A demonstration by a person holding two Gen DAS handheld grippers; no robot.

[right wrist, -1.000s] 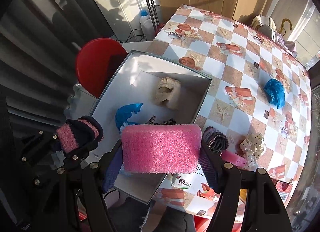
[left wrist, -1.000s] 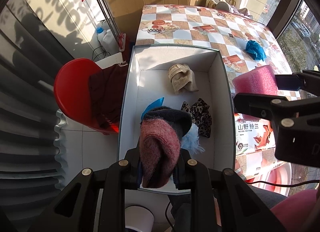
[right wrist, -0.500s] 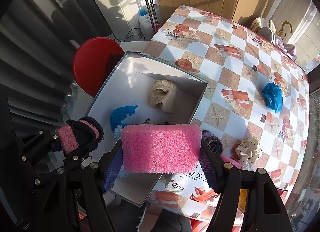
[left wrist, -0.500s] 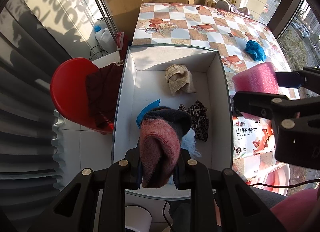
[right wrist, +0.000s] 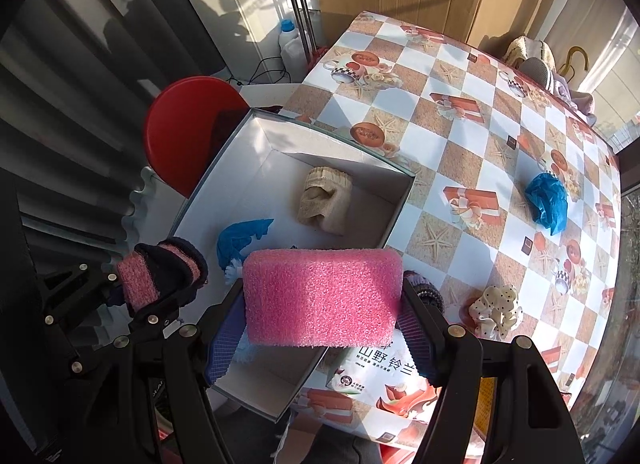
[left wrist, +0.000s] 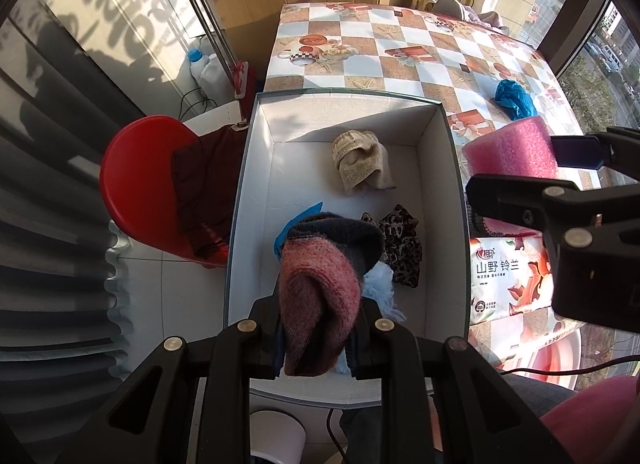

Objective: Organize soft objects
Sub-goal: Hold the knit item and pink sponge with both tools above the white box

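My left gripper [left wrist: 316,328] is shut on a pink and dark knitted sock [left wrist: 320,288], held above the near end of the white box [left wrist: 444,168]; the sock shows at the left of the right wrist view [right wrist: 160,276]. My right gripper [right wrist: 320,328] is shut on a pink foam sponge [right wrist: 320,296], held over the box's right rim [right wrist: 396,208]; the sponge shows in the left wrist view [left wrist: 508,152]. In the box lie a beige sock [left wrist: 360,164], a leopard-print scrunchie [left wrist: 400,244], a blue item [right wrist: 240,236] and a pale blue fluffy piece [left wrist: 380,284].
On the checkered table [right wrist: 460,112] lie a blue crumpled item [right wrist: 548,200], a cream dotted scrunchie [right wrist: 496,308], a dark knitted item [right wrist: 424,288] and a tissue pack [left wrist: 504,280]. A red chair [left wrist: 140,176] with dark cloth stands left of the box. A mop [left wrist: 208,24] leans behind.
Both grippers have risen and drawn back a little; the box and table look smaller and farther. Both still hold their objects.
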